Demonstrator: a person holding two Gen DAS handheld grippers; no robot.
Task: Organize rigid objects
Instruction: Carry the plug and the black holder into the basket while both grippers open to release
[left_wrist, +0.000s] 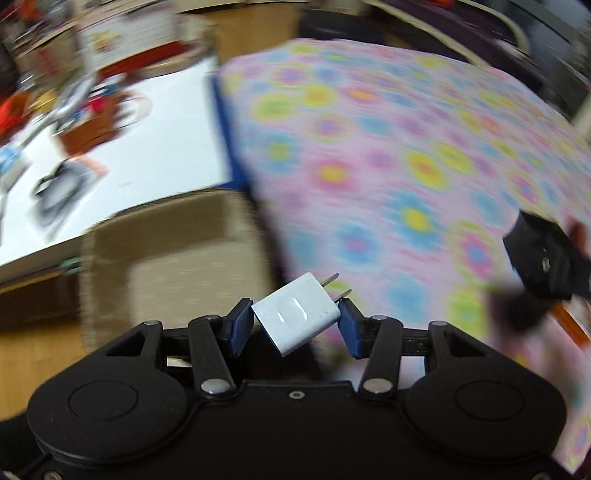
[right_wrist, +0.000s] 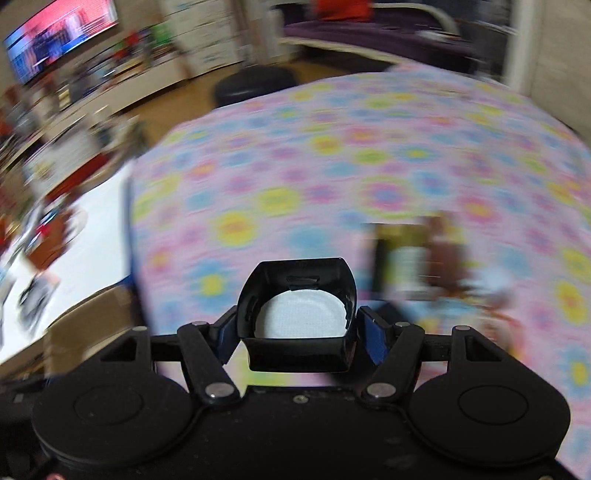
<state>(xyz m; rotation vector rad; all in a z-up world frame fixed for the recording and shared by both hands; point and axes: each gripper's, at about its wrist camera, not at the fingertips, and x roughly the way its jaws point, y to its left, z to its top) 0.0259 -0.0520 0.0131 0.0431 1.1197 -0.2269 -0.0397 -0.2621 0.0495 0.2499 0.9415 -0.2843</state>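
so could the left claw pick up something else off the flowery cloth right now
Probably not: the left claw is already shut on a white charger plug, so nothing else fits between its pads until that is set down on the flowered cloth.

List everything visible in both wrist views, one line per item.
plug adapter: one, white, two prongs, clamped tilted in the left hand-held gripper
open box: one, black with a white round pad inside, clamped in the right hand-held gripper
bedspread: one, pink with flower pattern, beyond both
white table: one, left of the bedspread, with blurred clutter
screen: one, lit, upper left in the right view
left hand-held gripper: one, black, blue pads
right hand-held gripper: one, black, blue pads
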